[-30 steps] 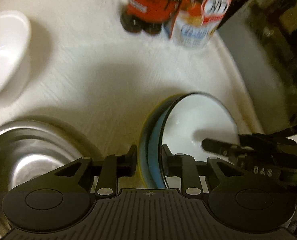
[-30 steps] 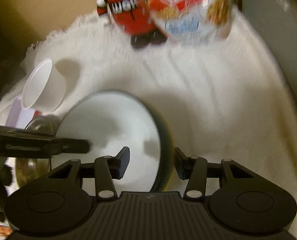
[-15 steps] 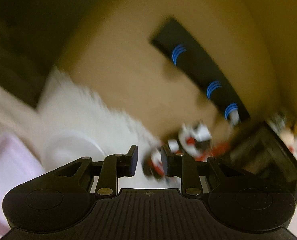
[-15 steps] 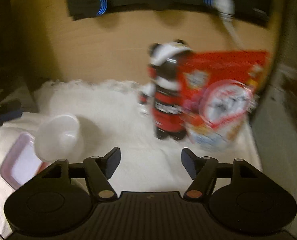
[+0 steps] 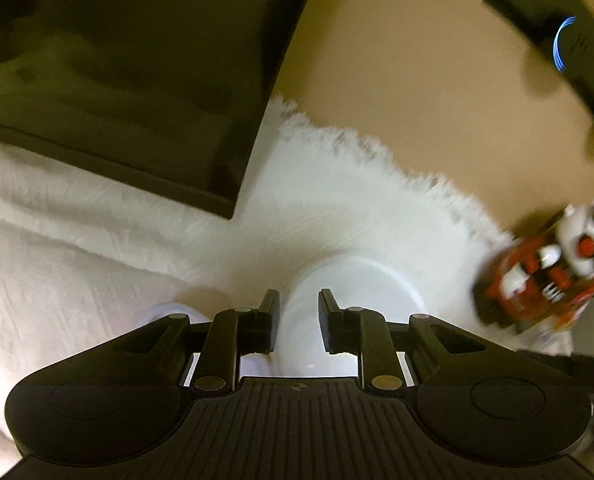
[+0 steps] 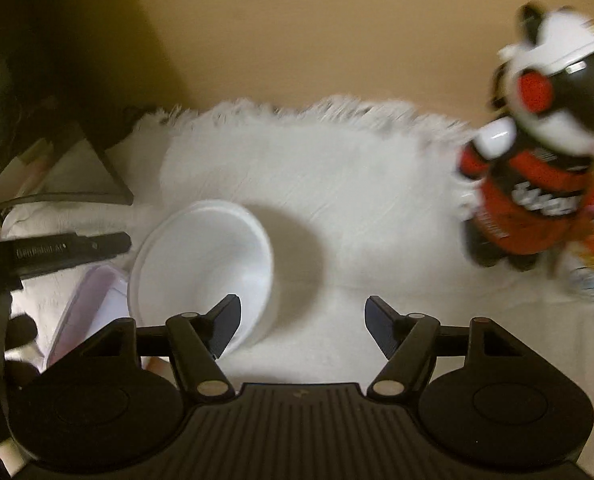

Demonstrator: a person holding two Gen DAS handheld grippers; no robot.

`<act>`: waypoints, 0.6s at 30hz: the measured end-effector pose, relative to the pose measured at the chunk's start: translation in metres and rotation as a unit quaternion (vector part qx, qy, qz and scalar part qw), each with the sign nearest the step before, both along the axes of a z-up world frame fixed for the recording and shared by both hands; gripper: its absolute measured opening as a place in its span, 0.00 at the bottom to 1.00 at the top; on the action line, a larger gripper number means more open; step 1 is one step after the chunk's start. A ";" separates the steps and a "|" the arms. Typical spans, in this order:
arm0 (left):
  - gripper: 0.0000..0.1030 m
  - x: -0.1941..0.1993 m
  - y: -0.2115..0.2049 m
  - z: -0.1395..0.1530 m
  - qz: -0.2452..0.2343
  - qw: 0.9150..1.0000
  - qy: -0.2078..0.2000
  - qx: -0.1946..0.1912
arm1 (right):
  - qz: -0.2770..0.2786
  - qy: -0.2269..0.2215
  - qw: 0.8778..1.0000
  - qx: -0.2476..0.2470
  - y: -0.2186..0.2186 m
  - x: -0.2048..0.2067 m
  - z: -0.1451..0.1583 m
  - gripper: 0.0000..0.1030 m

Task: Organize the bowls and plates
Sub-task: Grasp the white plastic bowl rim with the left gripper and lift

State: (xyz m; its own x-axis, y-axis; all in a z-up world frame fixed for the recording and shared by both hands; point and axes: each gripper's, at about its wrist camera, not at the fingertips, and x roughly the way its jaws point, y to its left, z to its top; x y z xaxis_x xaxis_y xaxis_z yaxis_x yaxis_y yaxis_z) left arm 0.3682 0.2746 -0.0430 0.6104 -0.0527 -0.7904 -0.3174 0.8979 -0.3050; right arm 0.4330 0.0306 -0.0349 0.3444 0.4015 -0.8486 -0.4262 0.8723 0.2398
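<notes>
A white bowl (image 6: 201, 264) lies tilted on the white cloth (image 6: 337, 188), leaning against a pale pink tray (image 6: 89, 308). In the left wrist view the bowl (image 5: 337, 300) sits just beyond and between the fingers of my left gripper (image 5: 295, 326), whose jaws stand a small gap apart with nothing clamped. My right gripper (image 6: 303, 328) is wide open and empty, just right of the bowl, its left fingertip (image 6: 225, 324) in front of the bowl's rim. The left gripper's finger (image 6: 69, 250) shows at the left of the right wrist view.
Dark soda bottles with red labels (image 6: 533, 184) and a red cereal box stand at the right; they also show in the left wrist view (image 5: 537, 280). A dark flat screen (image 5: 137, 92) stands at the left. A tan wall (image 6: 317, 40) lies behind the cloth.
Both grippers left the blue-rimmed plate they flanked a second ago and swung up and left toward the white bowl. The right gripper's jaws have opened wider.
</notes>
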 end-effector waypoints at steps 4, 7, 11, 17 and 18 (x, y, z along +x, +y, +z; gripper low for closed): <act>0.22 0.015 -0.004 -0.022 -0.013 0.999 0.036 0.016 | -0.003 0.040 0.999 0.000 0.029 0.012 -0.031 0.65; 0.22 0.019 0.003 -0.044 -0.012 0.997 0.070 0.006 | -0.015 0.086 0.996 -0.011 0.044 0.022 -0.064 0.41; 0.24 0.022 0.005 -0.058 -0.017 0.996 0.083 -0.031 | -0.012 0.149 0.989 0.020 0.046 0.023 -0.082 0.21; 0.26 0.000 -0.038 -0.002 -0.048 0.999 0.015 -0.008 | -0.002 0.074 0.996 0.040 0.011 -0.003 -0.027 0.21; 0.26 -0.004 -0.050 0.009 -0.057 0.998 0.005 -0.006 | -0.001 0.059 0.997 0.040 0.001 -0.008 -0.015 0.21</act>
